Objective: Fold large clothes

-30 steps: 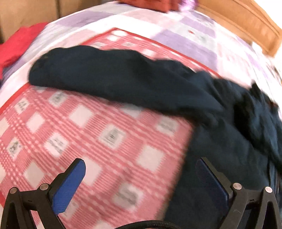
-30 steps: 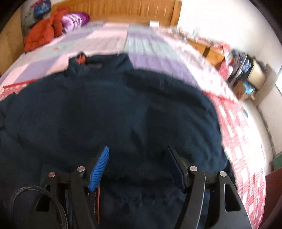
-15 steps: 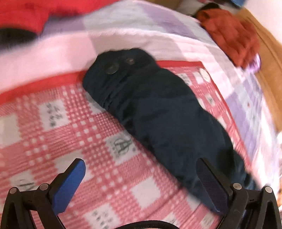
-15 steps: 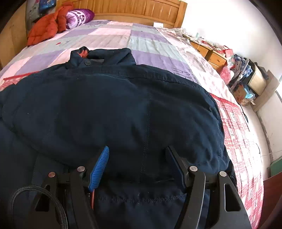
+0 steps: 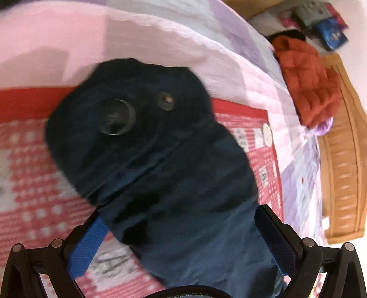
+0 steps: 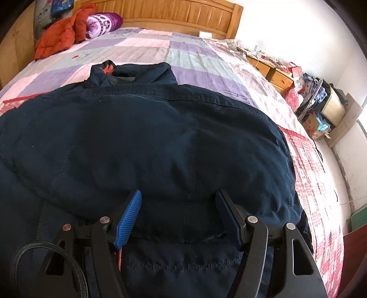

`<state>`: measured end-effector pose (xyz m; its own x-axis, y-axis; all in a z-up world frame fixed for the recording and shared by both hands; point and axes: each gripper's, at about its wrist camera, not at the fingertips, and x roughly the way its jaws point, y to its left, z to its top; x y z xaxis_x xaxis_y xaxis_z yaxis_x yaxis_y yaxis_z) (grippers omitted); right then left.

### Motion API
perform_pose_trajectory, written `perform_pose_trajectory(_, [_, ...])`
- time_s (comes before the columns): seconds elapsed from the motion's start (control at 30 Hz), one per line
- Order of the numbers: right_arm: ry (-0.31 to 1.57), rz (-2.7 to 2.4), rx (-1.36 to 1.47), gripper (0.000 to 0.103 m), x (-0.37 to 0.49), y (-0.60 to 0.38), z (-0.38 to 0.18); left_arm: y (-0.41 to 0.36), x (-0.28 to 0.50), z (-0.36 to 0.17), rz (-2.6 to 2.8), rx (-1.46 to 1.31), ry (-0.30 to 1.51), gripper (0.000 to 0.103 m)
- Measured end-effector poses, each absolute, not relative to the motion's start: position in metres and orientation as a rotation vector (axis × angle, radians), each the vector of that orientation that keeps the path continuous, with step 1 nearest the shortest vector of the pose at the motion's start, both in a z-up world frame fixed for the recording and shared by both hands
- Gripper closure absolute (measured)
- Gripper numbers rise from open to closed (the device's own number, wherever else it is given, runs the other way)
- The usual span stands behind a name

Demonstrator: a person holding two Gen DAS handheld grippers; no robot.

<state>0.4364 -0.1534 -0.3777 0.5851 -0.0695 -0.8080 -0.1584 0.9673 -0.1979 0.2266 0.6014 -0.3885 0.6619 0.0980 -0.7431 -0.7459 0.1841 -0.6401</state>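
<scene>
Left gripper [image 5: 179,231] angled down over jacket sleeve [image 5: 146,146], jaws spread.

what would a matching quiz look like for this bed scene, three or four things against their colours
Things:
1. large jacket spread on the bed
2. puffy quilted coat near the headboard
3. patterned round pillow
4. slatted wooden headboard

Colours:
A. purple and white
B. honey brown
C. dark navy
D. orange-red

Pairs: 1-C, 2-D, 3-A, 4-B
</scene>
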Motion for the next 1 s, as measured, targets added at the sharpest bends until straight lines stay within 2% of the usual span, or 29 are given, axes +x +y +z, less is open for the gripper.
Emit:
perform_pose_trajectory(0.03, [0.944,0.052,-0.259,0.032,0.436,-0.154,-0.378,0.602,0.231,-0.388,0.647,-1.24,0.643,0.003])
perform_pose_trajectory(0.07, [0.942,0.051,-0.258,0.031,0.436,-0.154,-0.379,0.602,0.236,-0.389,0.636,-1.233,0.649,0.014])
perform_pose_trajectory(0.13, [0.941,0.05,-0.255,0.031,0.437,-0.155,-0.379,0.601,0.241,-0.389,0.622,-1.231,0.647,0.043])
perform_pose_trajectory(0.17, [0.941,0.049,-0.254,0.031,0.437,-0.153,-0.379,0.599,0.243,-0.386,0.622,-1.206,0.649,0.072])
perform_pose_trajectory(0.2, [0.941,0.051,-0.254,0.031,0.437,-0.153,-0.379,0.596,0.243,-0.381,0.621,-1.179,0.65,0.081])
perform_pose_trajectory(0.3, [0.942,0.064,-0.253,0.031,0.437,-0.156,-0.377,0.584,0.251,-0.357,0.632,-1.051,0.672,0.088])
perform_pose_trajectory(0.57, [0.935,0.093,-0.276,0.031,0.436,-0.153,-0.371,0.535,0.276,-0.26,0.559,-0.751,0.619,0.09])
perform_pose_trajectory(0.83, [0.894,0.122,-0.249,0.031,0.425,-0.159,-0.348,0.399,0.344,-0.154,0.289,-0.468,0.574,0.091])
perform_pose_trajectory(1.0, [0.858,0.147,-0.238,0.031,0.407,-0.171,-0.326,0.292,0.378,-0.124,0.125,-0.361,0.567,0.091])
